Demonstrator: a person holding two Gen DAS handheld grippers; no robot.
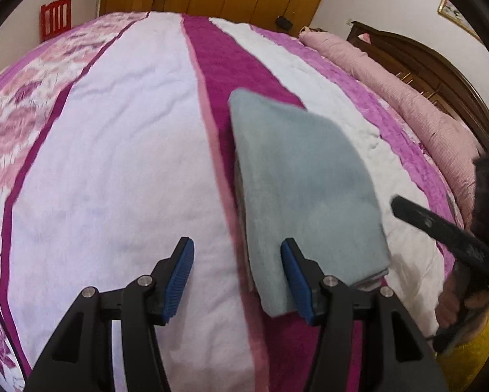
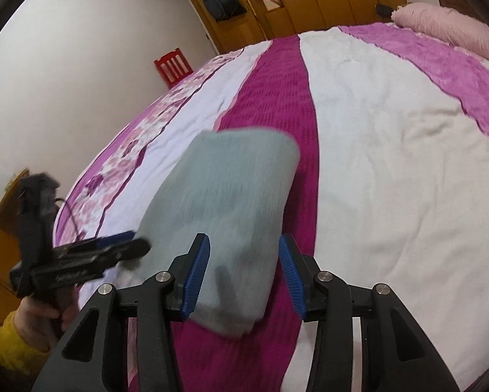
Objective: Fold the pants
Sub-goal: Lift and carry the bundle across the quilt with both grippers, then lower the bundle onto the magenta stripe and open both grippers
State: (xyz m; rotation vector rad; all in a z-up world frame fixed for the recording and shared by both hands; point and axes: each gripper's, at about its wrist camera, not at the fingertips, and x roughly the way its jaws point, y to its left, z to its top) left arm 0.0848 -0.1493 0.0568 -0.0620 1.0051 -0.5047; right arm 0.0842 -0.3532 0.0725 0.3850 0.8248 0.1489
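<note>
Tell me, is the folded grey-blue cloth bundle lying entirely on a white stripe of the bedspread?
No, the folded grey-blue cloth bundle lies mostly on the dark magenta stripe, with only its left edge over white.

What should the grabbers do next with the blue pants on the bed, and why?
Probably lift both grippers away. The pants already lie as a small folded bundle on the bedspread. The left gripper stands open beside the bundle's edge, and the right gripper stands open with the near end between its jaws, pressing nothing. Nothing looks left to fold, though the blur hides fine creases.
</note>
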